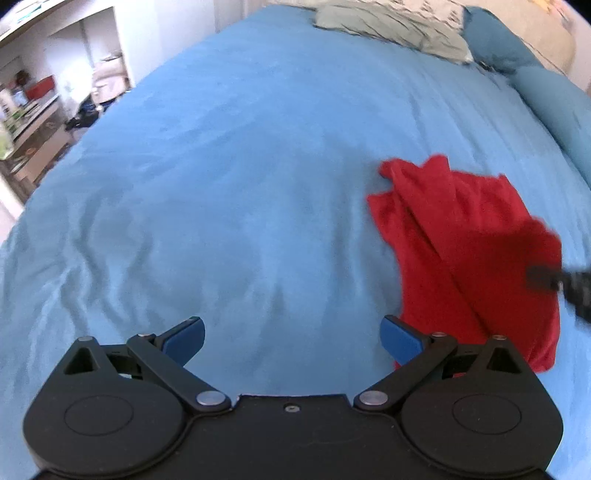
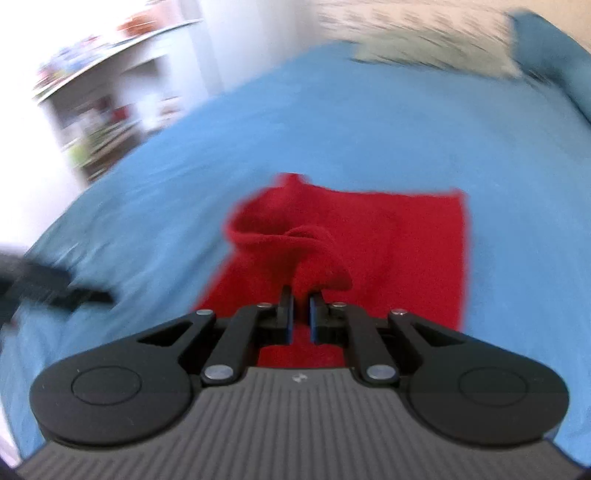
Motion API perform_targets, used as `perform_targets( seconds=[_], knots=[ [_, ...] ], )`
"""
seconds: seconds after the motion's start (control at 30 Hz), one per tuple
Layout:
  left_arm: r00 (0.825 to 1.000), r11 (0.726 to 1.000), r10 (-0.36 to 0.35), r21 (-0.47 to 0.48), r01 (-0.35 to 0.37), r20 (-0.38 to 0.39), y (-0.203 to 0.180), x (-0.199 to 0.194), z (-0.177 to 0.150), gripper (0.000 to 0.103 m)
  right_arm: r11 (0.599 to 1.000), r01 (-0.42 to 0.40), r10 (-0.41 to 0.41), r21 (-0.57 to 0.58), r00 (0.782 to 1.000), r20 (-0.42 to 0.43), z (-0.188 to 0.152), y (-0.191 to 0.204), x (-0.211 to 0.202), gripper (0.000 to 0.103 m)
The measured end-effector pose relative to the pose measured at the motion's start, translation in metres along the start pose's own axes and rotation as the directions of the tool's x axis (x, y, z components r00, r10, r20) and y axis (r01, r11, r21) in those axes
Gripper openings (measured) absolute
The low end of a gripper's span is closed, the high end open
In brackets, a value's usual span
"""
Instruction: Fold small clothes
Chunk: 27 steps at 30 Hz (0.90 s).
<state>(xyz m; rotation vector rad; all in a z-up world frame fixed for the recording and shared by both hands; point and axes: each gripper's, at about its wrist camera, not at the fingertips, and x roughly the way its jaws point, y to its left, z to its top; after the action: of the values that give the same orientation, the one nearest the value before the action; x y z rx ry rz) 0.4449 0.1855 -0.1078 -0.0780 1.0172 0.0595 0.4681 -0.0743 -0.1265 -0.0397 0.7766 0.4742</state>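
A small red garment point(image 1: 461, 240) lies rumpled on the blue bed cover point(image 1: 240, 166), to the right of my left gripper point(image 1: 291, 328). That gripper hovers over bare cover with its blue pads wide apart and nothing between them. In the right wrist view my right gripper point(image 2: 301, 295) has its pads nearly together, pinching a raised fold of the red garment point(image 2: 388, 240), whose far part lies flat. The right gripper point(image 1: 546, 280) shows as a dark blur at the garment's right edge. The left gripper point(image 2: 55, 288) is a dark blur at the left.
A grey-green patterned cloth point(image 1: 391, 26) and blue pillows point(image 1: 546, 92) lie at the head of the bed. White shelves point(image 1: 33, 110) with clutter stand beyond the bed's left edge. Wide blue cover spreads left of the garment.
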Motion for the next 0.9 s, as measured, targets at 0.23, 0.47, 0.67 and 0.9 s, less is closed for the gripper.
perform_targets(
  seconds=[0.23, 0.47, 0.67, 0.9],
  knots=[
    [0.999, 0.997, 0.018, -0.069, -0.016, 0.027, 0.02, -0.008, 0.006, 0.102, 0.885, -0.135, 0.058, -0.446, 0.982, -0.181, -0.049, 0.095, 0.037, 0.026],
    [1.0, 1.0, -0.013, -0.02, 0.013, 0.021, 0.005, -0.008, 0.003, 0.102, 0.902, -0.132, 0.083, -0.412, 0.988, -0.133, -0.054, 0.087, 0.024, 0.064],
    [0.996, 0.988, -0.085, 0.131, 0.084, 0.004, -0.045, -0.003, -0.007, 0.102, 0.965, 0.012, -0.036, -0.261, 0.995, -0.088, -0.047, 0.03, -0.015, 0.071],
    [0.997, 0.988, -0.077, 0.135, 0.081, -0.033, -0.072, 0.033, -0.016, 0.102, 0.979, 0.197, -0.203, -0.058, 0.971, -0.129, -0.059, -0.046, -0.006, 0.076]
  ],
)
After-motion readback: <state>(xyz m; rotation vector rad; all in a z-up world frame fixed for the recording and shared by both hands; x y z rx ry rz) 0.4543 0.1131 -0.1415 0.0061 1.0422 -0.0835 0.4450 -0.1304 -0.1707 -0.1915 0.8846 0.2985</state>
